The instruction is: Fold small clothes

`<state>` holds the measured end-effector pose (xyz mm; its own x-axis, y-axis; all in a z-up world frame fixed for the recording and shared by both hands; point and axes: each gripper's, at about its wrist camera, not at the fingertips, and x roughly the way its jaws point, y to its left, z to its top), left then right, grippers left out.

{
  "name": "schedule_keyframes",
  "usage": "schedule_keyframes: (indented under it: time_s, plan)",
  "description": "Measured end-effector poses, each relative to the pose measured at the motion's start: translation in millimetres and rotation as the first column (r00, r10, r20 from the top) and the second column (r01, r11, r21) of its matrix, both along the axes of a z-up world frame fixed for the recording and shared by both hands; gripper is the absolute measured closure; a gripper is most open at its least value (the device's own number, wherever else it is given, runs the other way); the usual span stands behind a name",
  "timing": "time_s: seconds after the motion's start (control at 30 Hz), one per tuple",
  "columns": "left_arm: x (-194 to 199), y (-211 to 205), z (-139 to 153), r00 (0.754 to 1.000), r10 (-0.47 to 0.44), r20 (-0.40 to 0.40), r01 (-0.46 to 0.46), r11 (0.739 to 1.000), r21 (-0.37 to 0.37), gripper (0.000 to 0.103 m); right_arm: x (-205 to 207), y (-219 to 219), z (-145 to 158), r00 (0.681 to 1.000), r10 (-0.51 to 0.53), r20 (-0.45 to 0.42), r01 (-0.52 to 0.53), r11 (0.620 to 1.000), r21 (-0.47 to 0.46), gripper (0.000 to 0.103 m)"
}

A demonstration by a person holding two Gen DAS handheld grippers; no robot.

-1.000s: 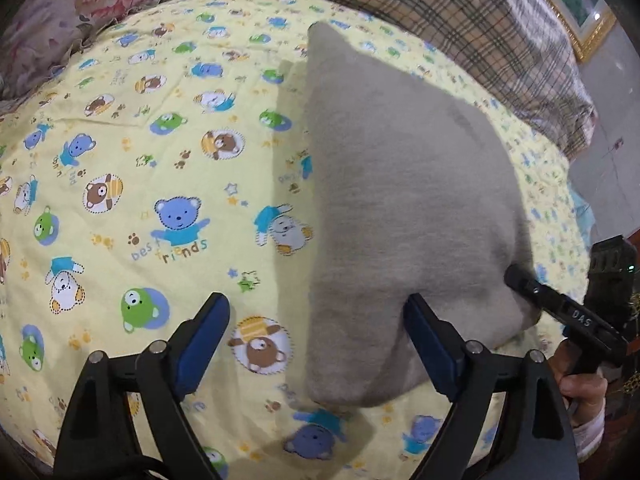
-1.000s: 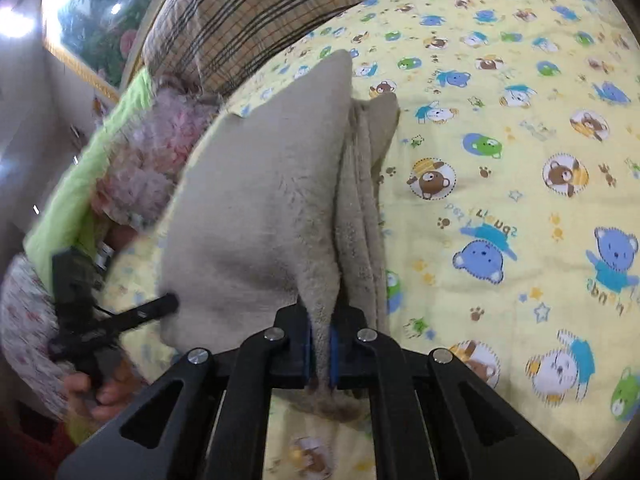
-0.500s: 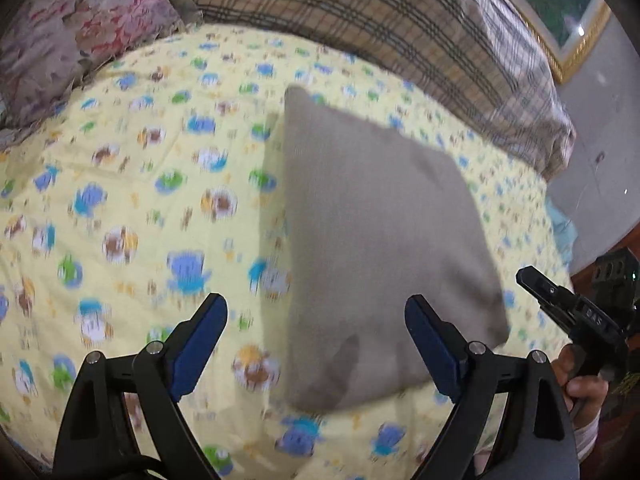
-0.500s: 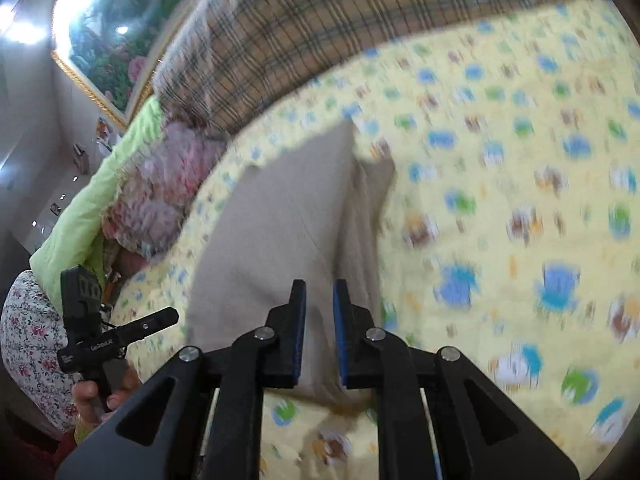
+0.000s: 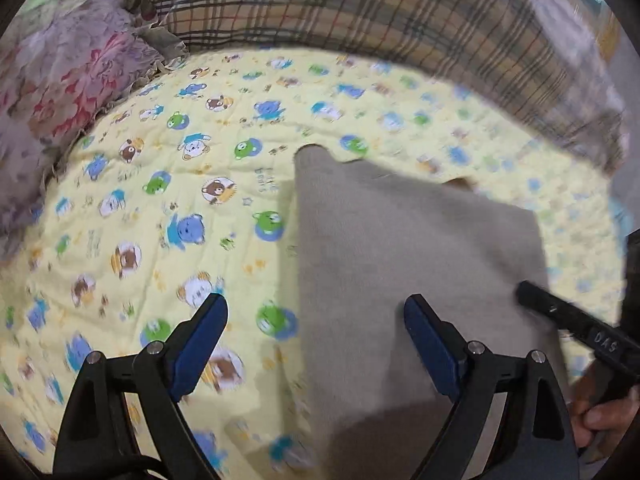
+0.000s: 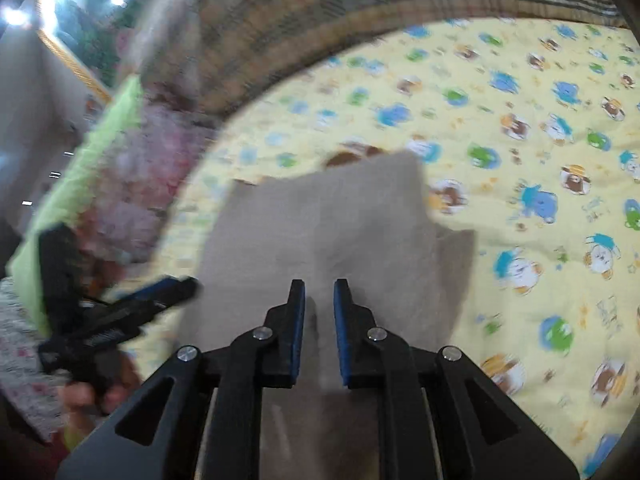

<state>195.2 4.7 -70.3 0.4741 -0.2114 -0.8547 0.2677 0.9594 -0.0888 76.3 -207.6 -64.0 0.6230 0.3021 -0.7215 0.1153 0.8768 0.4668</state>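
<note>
The folded grey cloth [image 5: 408,264] lies flat on the yellow bedsheet [image 5: 160,208], long axis running away toward the plaid pillow [image 5: 360,12]. Right gripper [image 6: 319,294] hovers over it, fingers slightly apart, holding nothing. Left gripper [image 5: 316,320], spread wide, straddles its left edge.

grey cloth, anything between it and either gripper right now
Nothing visible does. The grey cloth lies folded on the cartoon bedsheet. The left gripper and right gripper both hover open just above it, empty.
</note>
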Motion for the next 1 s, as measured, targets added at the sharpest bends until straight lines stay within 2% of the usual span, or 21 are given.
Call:
schedule_keyframes:
  time_s: [0.03,0.13,0.27,0.3,0.4,0.5,0.57,0.6,0.63,0.67,0.73,0.8,0.87,0.93,1.0]
  plan:
    - [7,-5,-10,1.0,0.0,-0.017,0.001,0.999,0.038,0.012,4,-7,-9,1.0,-0.017,-0.017,0.017,1.0,0.0,0.091]
    - [15,-11,-26,1.0,0.001,-0.018,0.0,0.998,0.057,0.012,8,-24,-24,0.999,-0.047,-0.027,0.05,0.993,0.108,0.093]
    - [15,-4,-18,1.0,0.013,-0.019,-0.012,1.0,0.022,0.013,4,-27,-19,0.999,-0.044,-0.014,0.046,0.994,0.103,0.093]
    - [9,0,-11,1.0,0.016,-0.014,-0.016,1.0,0.007,0.014,-1,-27,-15,0.999,-0.043,-0.006,0.044,0.993,0.109,0.09]
    - [-21,12,8,1.0,0.014,0.022,-0.014,1.0,-0.014,0.014,-24,-20,6,0.999,-0.048,0.022,0.047,0.996,0.08,0.088]
    - [-59,22,21,0.998,-0.005,0.055,0.006,1.0,-0.031,0.015,-52,-3,30,0.997,-0.006,0.081,0.002,0.999,0.048,0.087]
    - [-82,29,25,0.998,-0.004,0.068,0.008,0.999,-0.052,0.014,-73,7,39,0.994,0.019,0.109,-0.023,0.999,0.036,0.082]
    - [-97,35,24,0.998,-0.003,0.066,0.008,0.997,-0.079,0.014,-86,13,40,0.993,0.029,0.116,-0.032,0.999,0.026,0.068]
    - [-104,33,23,0.998,0.002,0.06,0.003,0.996,-0.088,0.014,-96,17,38,0.993,0.032,0.114,-0.034,0.999,0.015,0.05]
    - [-112,35,20,0.999,0.005,0.049,0.0,0.996,-0.093,0.014,-101,18,34,0.994,0.027,0.107,-0.028,1.0,0.003,0.046]
    - [-124,37,10,0.999,0.004,0.037,-0.001,0.997,-0.076,0.013,-114,20,20,0.997,-0.002,0.074,0.006,0.998,-0.057,0.045]
    - [-127,39,-7,1.0,0.006,0.001,-0.006,0.999,-0.052,0.013,-118,16,-3,1.0,-0.022,0.004,0.022,0.998,-0.063,0.045]
    - [-131,46,-15,0.999,0.01,-0.035,-0.014,0.996,-0.09,0.013,-121,11,-22,0.998,-0.058,-0.038,0.055,0.995,-0.079,0.046]
    - [-132,50,-25,0.998,0.014,-0.063,-0.022,0.993,-0.118,0.013,-126,8,-30,0.996,-0.081,-0.037,0.078,0.993,-0.086,0.046]
    - [-132,53,-32,0.998,0.016,-0.058,-0.023,0.992,-0.123,0.01,-125,9,-31,0.996,-0.088,-0.024,0.085,0.99,-0.113,0.046]
